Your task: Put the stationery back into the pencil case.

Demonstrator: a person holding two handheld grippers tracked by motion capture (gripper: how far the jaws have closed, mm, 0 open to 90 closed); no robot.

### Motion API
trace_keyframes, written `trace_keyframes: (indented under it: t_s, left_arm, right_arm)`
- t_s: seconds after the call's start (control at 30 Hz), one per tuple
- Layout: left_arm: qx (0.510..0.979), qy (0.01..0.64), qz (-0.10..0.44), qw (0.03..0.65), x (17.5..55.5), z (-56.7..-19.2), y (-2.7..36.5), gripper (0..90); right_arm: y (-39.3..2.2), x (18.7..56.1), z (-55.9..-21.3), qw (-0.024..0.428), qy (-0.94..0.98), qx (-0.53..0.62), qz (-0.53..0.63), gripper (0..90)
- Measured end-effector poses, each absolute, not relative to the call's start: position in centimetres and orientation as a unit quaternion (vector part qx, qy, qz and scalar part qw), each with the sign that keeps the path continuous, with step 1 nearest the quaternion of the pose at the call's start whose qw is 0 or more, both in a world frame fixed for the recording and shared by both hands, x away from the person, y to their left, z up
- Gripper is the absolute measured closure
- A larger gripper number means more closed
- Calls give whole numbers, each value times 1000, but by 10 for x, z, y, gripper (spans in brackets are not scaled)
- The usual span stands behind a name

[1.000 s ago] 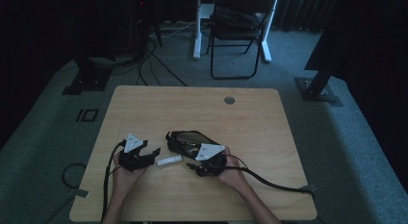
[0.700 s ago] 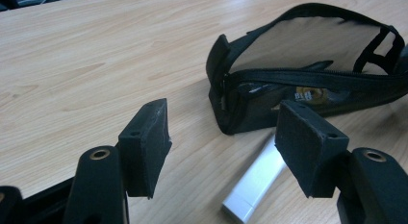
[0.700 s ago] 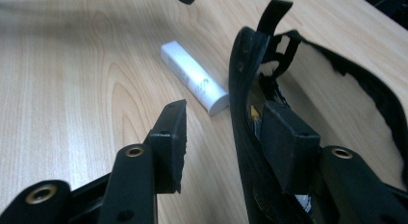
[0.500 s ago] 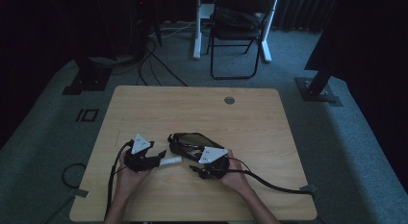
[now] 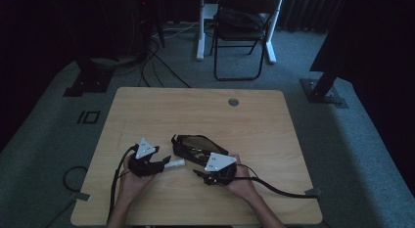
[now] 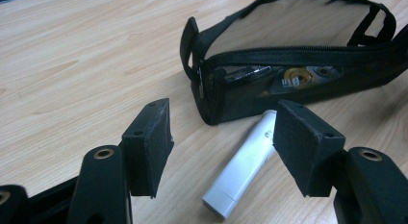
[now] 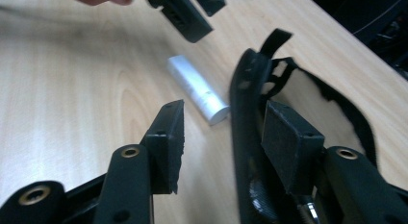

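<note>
Left gripper view: left hand-held gripper (image 6: pixel 219 147) released, jaws just closing a little, white stick (image 6: pixel 243 164) lying between pads, untouched | right hand-held gripper (image 7: pixel 223 147) released, straddling near rim of black pouch (image 7: pixel 250 137) | stick flat on counter (image 5: pixel 147 105), just left of pouch, between both grippers | pouch unzipped, counter centre.

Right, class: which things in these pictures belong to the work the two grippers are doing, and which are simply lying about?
In the job:
- white stick, lying between the open left gripper jaws
- black pouch, open, its near edge between the open right gripper jaws

Just about:
- folding chair beyond the table
- floor cables
</note>
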State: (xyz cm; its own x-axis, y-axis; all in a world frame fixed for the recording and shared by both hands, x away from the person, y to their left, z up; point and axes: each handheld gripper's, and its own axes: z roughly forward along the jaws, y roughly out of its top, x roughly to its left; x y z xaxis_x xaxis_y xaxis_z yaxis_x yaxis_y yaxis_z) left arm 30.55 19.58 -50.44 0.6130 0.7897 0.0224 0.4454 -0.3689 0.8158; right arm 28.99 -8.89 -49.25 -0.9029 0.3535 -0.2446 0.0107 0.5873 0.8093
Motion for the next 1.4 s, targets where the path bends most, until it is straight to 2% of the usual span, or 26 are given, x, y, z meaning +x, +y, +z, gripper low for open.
trace_keyframes:
  t_s: [0.2, 0.77, 1.4]
  left_arm:
    - [808, 376, 206, 404, 305, -507, 194, 394]
    - [821, 372, 189, 390, 308, -516, 186, 427]
    - [834, 363, 172, 379, 313, -526, 179, 463]
  right_arm:
    - [-93, 285, -502, 180, 874, 105, 440, 562]
    - [-114, 284, -531, 159, 882, 147, 420, 564]
    - [-128, 283, -544, 148, 883, 171, 411, 555]
